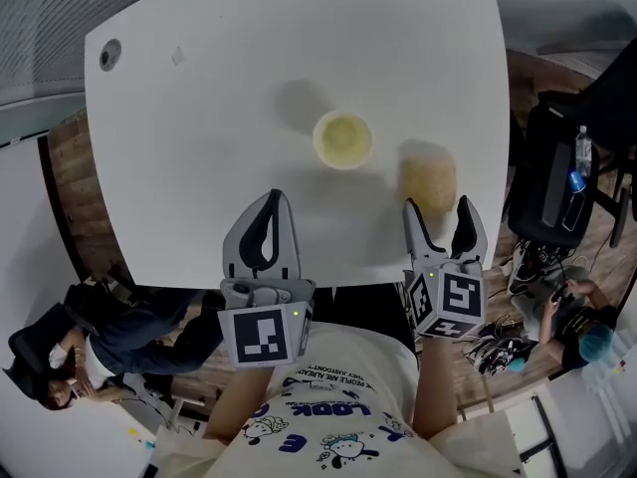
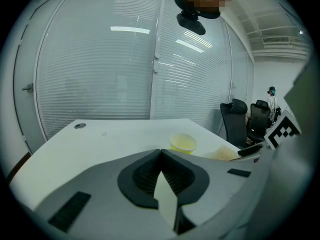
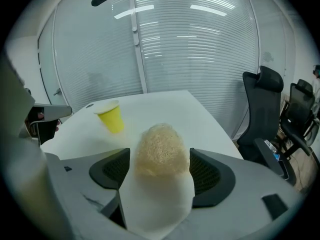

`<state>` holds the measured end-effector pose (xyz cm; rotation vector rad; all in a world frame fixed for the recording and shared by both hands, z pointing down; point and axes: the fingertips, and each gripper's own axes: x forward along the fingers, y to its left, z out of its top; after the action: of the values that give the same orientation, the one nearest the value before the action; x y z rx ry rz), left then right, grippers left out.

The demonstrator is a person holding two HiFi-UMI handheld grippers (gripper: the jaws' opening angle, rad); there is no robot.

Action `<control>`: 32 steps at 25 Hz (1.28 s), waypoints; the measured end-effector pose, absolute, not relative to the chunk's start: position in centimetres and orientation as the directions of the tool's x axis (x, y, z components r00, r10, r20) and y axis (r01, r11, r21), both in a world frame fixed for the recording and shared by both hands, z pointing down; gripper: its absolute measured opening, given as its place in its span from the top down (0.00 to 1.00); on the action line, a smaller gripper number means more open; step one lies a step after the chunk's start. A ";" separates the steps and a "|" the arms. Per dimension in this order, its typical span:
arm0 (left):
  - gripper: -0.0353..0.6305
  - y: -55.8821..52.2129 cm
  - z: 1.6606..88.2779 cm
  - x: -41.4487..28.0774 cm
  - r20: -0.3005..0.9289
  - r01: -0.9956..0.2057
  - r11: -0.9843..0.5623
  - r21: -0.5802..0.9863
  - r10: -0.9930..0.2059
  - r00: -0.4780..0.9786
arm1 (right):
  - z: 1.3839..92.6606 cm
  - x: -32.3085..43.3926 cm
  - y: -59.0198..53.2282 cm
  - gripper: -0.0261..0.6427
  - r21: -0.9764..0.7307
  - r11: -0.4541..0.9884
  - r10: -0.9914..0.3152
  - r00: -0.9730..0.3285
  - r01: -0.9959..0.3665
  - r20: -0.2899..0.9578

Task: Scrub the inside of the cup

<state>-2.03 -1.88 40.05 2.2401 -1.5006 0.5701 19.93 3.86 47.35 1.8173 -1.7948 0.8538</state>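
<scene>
Showing one cup (image 1: 343,139), one sponge (image 1: 428,179), two tools (image 1: 271,197) (image 1: 438,207).

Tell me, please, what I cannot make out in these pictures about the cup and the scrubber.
- Cup inside: the right gripper view shows only its outer wall, and in the head view it is too small to judge dirt.
- Cup base: left gripper view, behind the left gripper.
- Scrubber: left gripper view, mostly behind that gripper's body.
- Scrubber underside: every view, as it rests on the table.

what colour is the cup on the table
The cup is yellow; it shows best in the right gripper view.
</scene>
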 end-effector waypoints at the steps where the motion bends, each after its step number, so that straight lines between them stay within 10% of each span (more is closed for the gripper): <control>1: 0.91 -1.8 40.1 -2.0 0.532 -0.930 -0.355 0.091 -0.773 0.347 | 47.6 20.0 3.9 0.40 -0.111 -0.056 -0.710 -0.038 -0.992 0.703; 32: 0.91 -2.0 40.7 -1.2 0.553 -0.939 -0.331 0.097 -0.766 0.327 | 49.7 20.2 2.5 0.36 -0.093 0.036 -0.678 -0.093 -0.995 0.729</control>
<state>-1.17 -2.04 40.73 2.1972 -1.5072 0.5845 20.22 2.52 49.70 1.6882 -1.8228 0.8346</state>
